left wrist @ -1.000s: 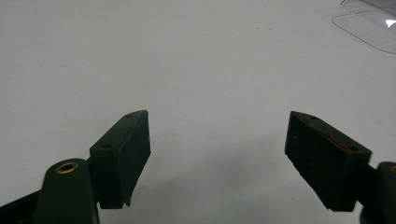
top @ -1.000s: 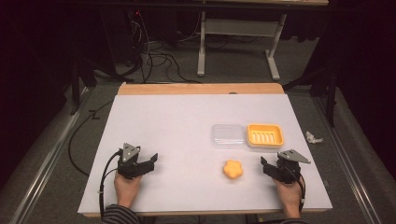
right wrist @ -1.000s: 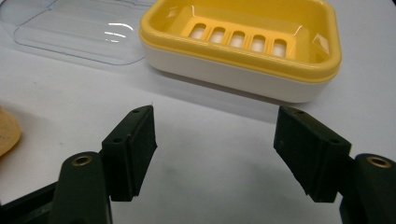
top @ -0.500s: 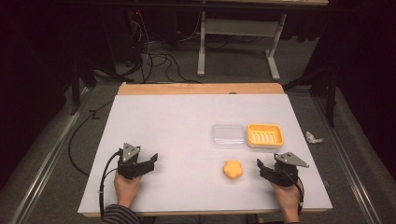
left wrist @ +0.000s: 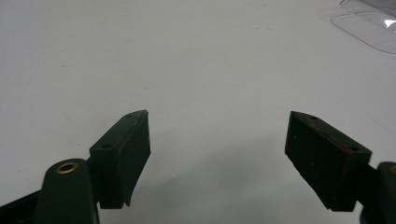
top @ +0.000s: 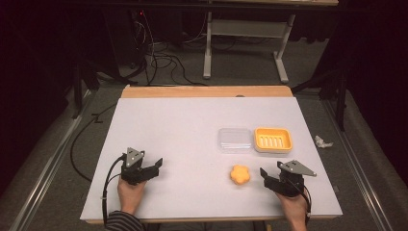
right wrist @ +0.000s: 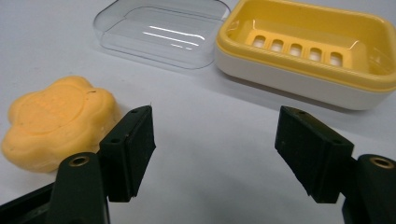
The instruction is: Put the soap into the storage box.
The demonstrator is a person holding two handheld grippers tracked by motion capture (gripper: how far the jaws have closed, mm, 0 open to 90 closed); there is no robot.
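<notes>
An orange flower-shaped soap lies on the white table, near the front right. My right gripper stands open just to the right of it, jaws pointing left. In the right gripper view the soap lies beside the left jaw, outside the gap of the gripper. Behind it are a yellow soap dish and a clear lid, side by side. My left gripper rests open at the front left with nothing between its jaws.
The white table top has a wooden strip along its far edge. A crumpled white scrap lies on the floor to the right. The clear lid's corner shows far off in the left gripper view.
My right gripper has shifted slightly left toward the soap and a little toward the front edge. The left gripper has stayed put.
</notes>
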